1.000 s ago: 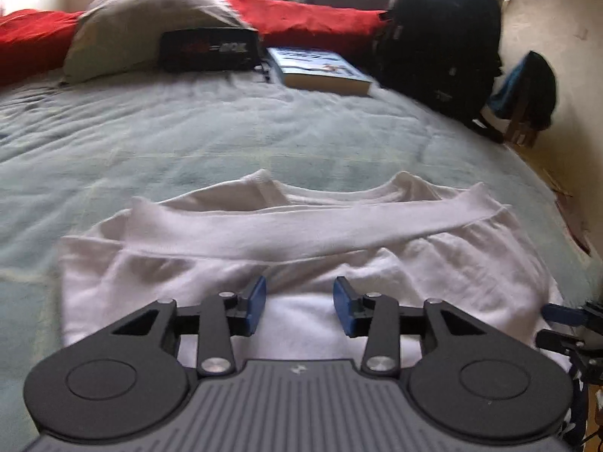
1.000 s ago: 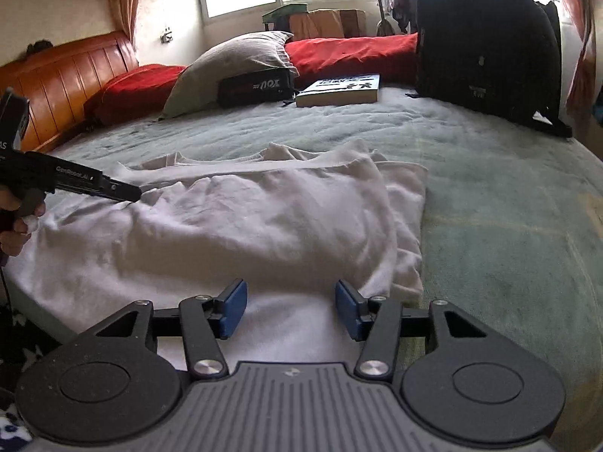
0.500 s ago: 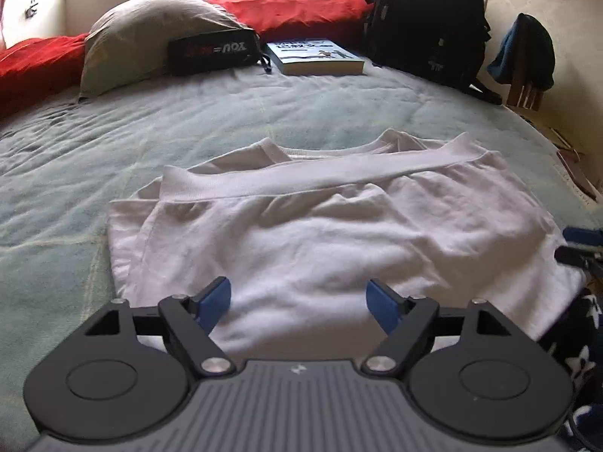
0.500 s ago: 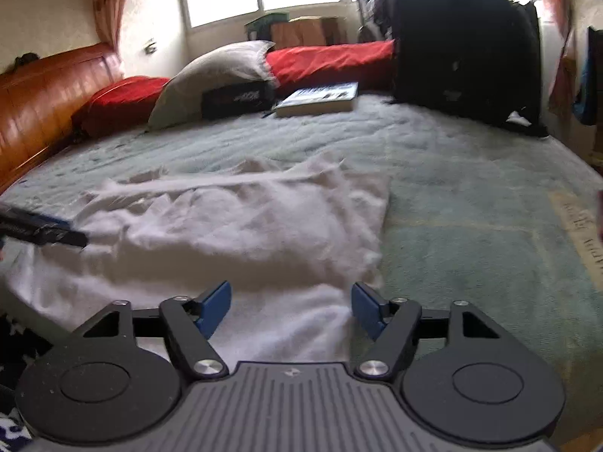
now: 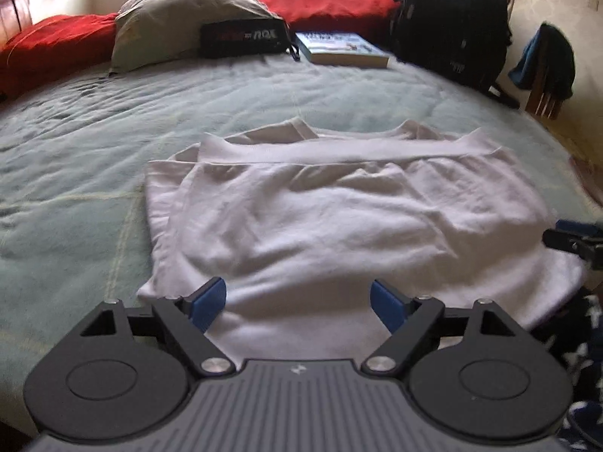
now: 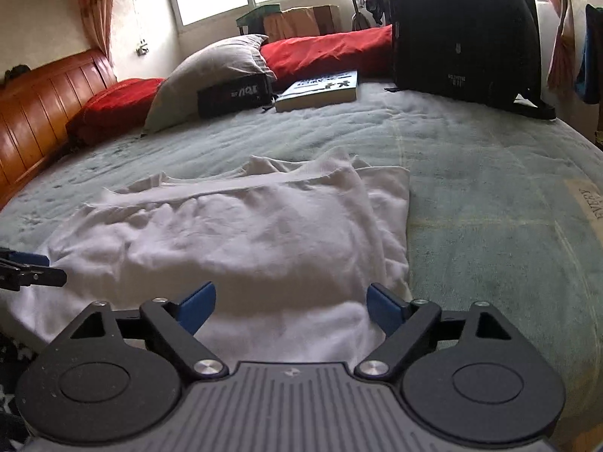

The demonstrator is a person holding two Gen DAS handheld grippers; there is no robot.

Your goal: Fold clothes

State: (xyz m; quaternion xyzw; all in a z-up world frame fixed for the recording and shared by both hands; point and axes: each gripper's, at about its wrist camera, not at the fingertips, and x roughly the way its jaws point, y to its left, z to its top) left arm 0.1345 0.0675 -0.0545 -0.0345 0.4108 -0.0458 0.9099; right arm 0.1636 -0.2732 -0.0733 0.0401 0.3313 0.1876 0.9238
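White shirt (image 5: pixel 339 218) on grey-green blanket (image 5: pixel 94 143), red pillows (image 6: pixel 331 51), and a seemingly black backpack (image 6: pixel 463 30).

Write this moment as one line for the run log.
step: fold | left gripper: open | right gripper: open | white shirt: half-folded, flat on bed, unheld

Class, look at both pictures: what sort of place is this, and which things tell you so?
Most likely a home bedroom. A white garment lies on a bed with a green blanket, pillows sit by a wooden headboard, and a book and backpack rest on the bed.
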